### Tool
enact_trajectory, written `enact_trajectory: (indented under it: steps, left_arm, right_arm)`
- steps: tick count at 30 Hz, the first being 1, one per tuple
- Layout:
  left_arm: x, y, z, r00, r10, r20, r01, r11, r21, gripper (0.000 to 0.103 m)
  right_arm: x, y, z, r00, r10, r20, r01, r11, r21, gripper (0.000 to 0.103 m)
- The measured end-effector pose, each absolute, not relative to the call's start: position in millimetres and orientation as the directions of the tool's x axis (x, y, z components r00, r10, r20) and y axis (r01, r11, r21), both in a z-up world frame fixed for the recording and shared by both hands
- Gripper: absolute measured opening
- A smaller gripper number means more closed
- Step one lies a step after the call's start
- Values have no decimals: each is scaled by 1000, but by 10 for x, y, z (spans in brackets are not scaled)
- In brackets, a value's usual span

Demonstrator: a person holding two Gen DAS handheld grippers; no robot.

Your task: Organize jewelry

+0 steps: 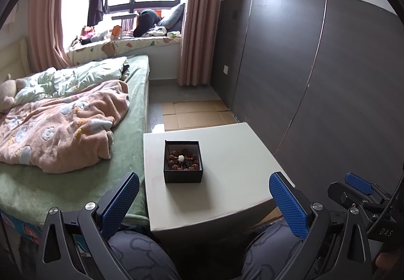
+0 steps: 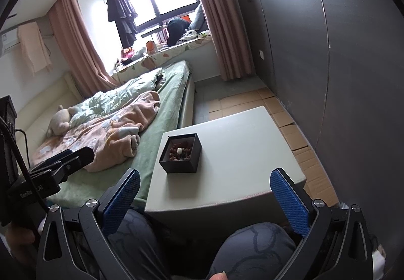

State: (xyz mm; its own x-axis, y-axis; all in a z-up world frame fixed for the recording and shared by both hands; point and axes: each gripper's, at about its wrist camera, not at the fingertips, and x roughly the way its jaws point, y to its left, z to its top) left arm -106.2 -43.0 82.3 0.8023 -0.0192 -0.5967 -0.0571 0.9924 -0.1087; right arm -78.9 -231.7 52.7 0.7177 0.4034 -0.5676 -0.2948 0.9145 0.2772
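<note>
A small black open box (image 1: 183,174) stands on the white table (image 1: 227,179), a little left of its middle. Inside lies a bracelet of reddish-brown beads (image 1: 174,157) with one white bead in the centre. My left gripper (image 1: 205,180) is open, held back from the table's near edge, nothing between its blue pads (image 1: 287,204). The right wrist view shows the same box (image 2: 179,166) and beads (image 2: 179,151) on the table (image 2: 240,154). My right gripper (image 2: 205,177) is also open and empty, short of the table. Both hover above the person's knees.
A bed (image 1: 75,116) with a pink blanket and green sheet presses against the table's left side. A dark wardrobe wall (image 1: 315,78) runs along the right. Flattened cardboard (image 1: 197,116) covers the floor beyond the table. The right gripper's body (image 1: 358,191) shows at the left view's lower right.
</note>
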Motion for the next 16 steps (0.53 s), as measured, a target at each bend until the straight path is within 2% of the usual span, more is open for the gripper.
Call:
enact_trajectory:
  steps: [7, 16]
  left_arm:
    - [-1072, -476, 836, 810, 5, -586, -72, 993, -93, 103]
    - [-1016, -582, 732, 790, 3, -613, -47, 997, -57, 103]
  right_arm:
    - [-791, -2365, 477, 722, 410, -558, -288, 911, 296, 103]
    - [-724, -2342, 383, 700, 414, -581, -288, 909, 301, 103]
